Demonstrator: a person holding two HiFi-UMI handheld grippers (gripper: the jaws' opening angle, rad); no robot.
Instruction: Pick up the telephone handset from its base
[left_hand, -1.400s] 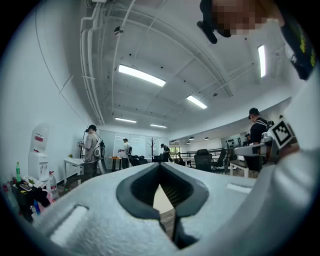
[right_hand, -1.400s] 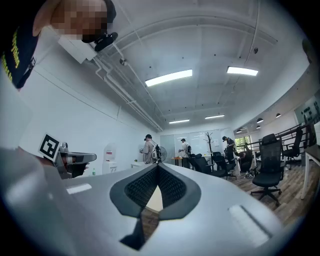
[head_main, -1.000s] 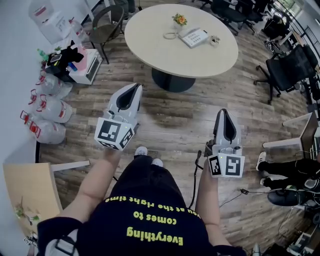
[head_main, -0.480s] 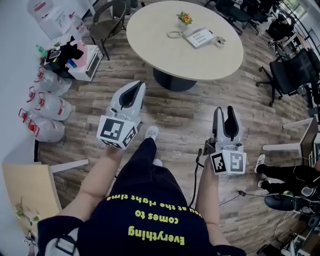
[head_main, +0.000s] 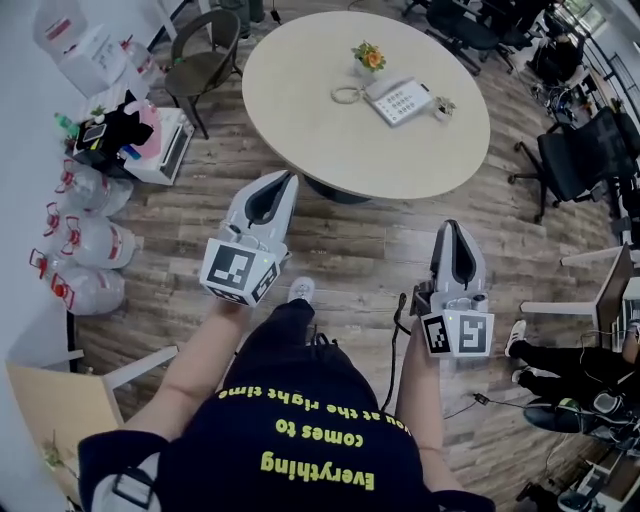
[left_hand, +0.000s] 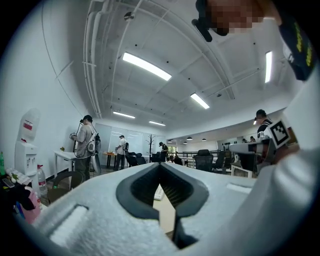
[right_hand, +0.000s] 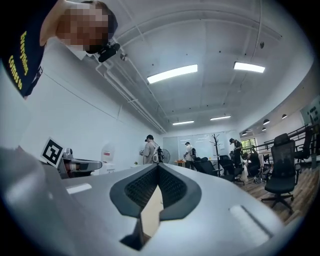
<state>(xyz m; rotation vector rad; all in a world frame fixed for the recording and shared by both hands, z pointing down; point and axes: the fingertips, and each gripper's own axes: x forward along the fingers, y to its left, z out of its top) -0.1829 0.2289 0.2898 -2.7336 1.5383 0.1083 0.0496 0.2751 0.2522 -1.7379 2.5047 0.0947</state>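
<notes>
A white telephone (head_main: 401, 101) lies on the far side of the round beige table (head_main: 300, 100), its handset (head_main: 382, 91) resting on the base. Both grippers hang over the wooden floor, short of the table. My left gripper (head_main: 288, 178) is shut and empty, its tip close to the table's near edge. My right gripper (head_main: 448, 226) is also shut and empty, a little further back. In the left gripper view a pale strip of the telephone (left_hand: 158, 193) shows through the gap behind the closed tips of the left gripper (left_hand: 160, 165). The right gripper (right_hand: 158, 166) view shows only the tabletop beyond its jaws.
On the table stand a small flower pot (head_main: 368, 57), a coiled cable (head_main: 345, 96) and a small item (head_main: 443, 107). A chair (head_main: 205, 55) stands at the table's far left, office chairs (head_main: 580, 150) at the right, water jugs (head_main: 75, 235) by the left wall. People stand in the background.
The person has stepped toward the table, carrying both grippers forward; the table sits nearer. The right jaws stood apart half a second ago and are now together.
</notes>
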